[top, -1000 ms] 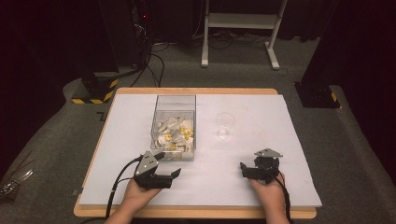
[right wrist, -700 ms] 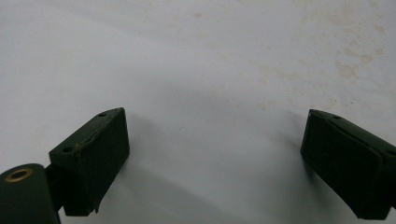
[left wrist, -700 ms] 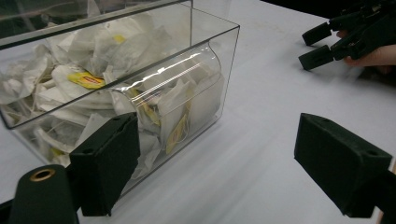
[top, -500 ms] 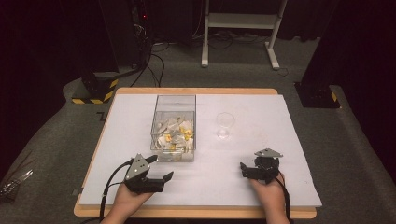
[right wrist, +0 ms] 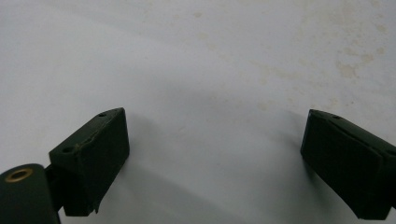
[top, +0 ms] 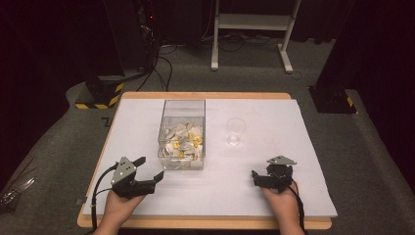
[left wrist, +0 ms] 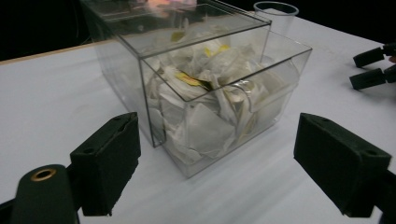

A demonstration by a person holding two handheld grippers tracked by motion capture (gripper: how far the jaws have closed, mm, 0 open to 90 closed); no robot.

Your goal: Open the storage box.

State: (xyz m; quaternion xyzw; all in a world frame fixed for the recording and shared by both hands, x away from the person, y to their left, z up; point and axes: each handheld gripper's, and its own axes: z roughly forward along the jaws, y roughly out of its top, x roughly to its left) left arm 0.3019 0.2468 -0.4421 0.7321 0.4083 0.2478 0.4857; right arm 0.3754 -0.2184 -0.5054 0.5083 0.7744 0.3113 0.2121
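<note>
1. We see a clear, square-sided plastic box [top: 181, 134] standing on the white-covered desk [top: 274, 196]; it is packed with crumpled white and yellow paper packets [top: 183, 142]; we take this box as our landmark.
2. The left gripper [top: 149, 174] sits just in front of the box and to its left, near its front corner but apart from it; its jaws stand wide open with nothing between them; in the left gripper view the box [left wrist: 205, 88] fills the space ahead of the two black pads.
3. The right gripper [top: 255, 177] rests well to the right of the box, near the desk's front edge; its jaws are spread wide over bare white surface [right wrist: 210, 70].
4. A clear plastic cup [top: 235, 131] stands upright to the right of the box, apart from it.
</note>
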